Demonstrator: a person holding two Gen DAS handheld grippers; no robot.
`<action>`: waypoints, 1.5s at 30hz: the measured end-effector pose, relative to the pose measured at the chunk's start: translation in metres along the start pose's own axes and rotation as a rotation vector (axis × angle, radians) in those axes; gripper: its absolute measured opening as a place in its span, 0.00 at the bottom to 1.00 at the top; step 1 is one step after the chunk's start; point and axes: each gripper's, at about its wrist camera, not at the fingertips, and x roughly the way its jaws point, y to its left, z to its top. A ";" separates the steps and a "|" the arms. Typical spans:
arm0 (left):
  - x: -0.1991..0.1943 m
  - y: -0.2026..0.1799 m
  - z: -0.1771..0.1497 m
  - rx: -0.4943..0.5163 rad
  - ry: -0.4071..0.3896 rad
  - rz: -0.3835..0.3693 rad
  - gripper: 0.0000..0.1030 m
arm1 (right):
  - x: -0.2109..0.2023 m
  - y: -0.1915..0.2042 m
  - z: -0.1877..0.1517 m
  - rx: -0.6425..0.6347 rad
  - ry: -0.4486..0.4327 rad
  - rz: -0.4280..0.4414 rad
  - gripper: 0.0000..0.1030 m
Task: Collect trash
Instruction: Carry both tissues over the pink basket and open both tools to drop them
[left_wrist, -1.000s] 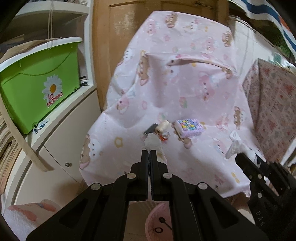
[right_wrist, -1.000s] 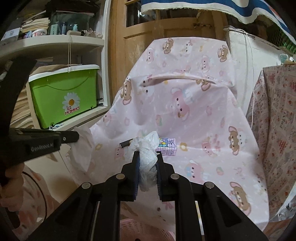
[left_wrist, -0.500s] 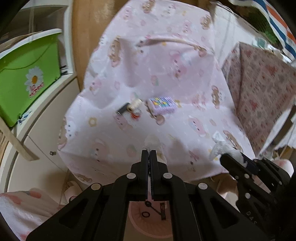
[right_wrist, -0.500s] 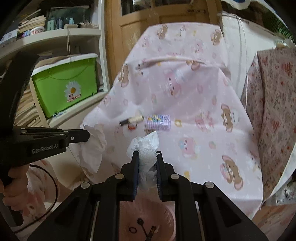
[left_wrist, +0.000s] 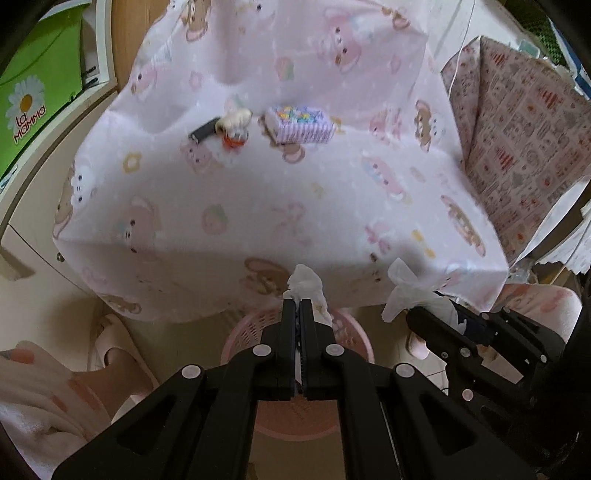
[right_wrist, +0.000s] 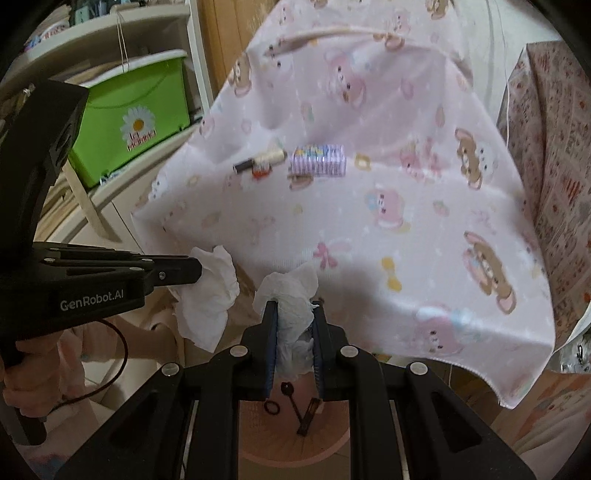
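Both hand-held grippers are hanging over the pink basket (left_wrist: 354, 334) that is standing on the floor just in front of the draped table (left_wrist: 258, 206), and every position below is taken from that basket.

Left gripper (left_wrist: 298, 301): its fingers are pressing nearly together on a white crumpled tissue (left_wrist: 304, 282), which is sticking out past the tips and hanging, in the right wrist view, as a loose wad (right_wrist: 210, 291) over the basket's left side. Right gripper (right_wrist: 293, 306): its fingers are standing a little apart, pinching a second wad of tissue (right_wrist: 291, 295) between the blue pads (right_wrist: 271, 332), directly above the basket's open mouth (right_wrist: 295, 435).

The relation that governs the coming move is vertical: each wad is lying straight below its fingertips' grip line, with the basket floor beneath. The right gripper appears the better centred; the left one is looking closer to the rim, though the fisheye makes this hard to judge. Neither wad has a clear long axis.

Already lying in the basket: a dark key-like item and a small flat dark piece (right_wrist: 306, 415).

Beyond the basket, on the table's pink cartoon cloth, a spool of pale thread (left_wrist: 236, 118), a dark cylinder (left_wrist: 203, 131) and a pastel patterned box (left_wrist: 301, 123) are sitting in a short row.
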 end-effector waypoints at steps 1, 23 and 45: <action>0.003 0.000 -0.001 0.002 0.007 0.006 0.02 | 0.004 0.001 -0.001 -0.003 0.014 -0.005 0.16; 0.104 0.033 -0.032 -0.115 0.322 0.077 0.02 | 0.101 -0.015 -0.030 0.027 0.299 -0.082 0.16; 0.151 0.044 -0.055 -0.139 0.465 0.148 0.05 | 0.134 -0.020 -0.052 0.049 0.425 -0.155 0.26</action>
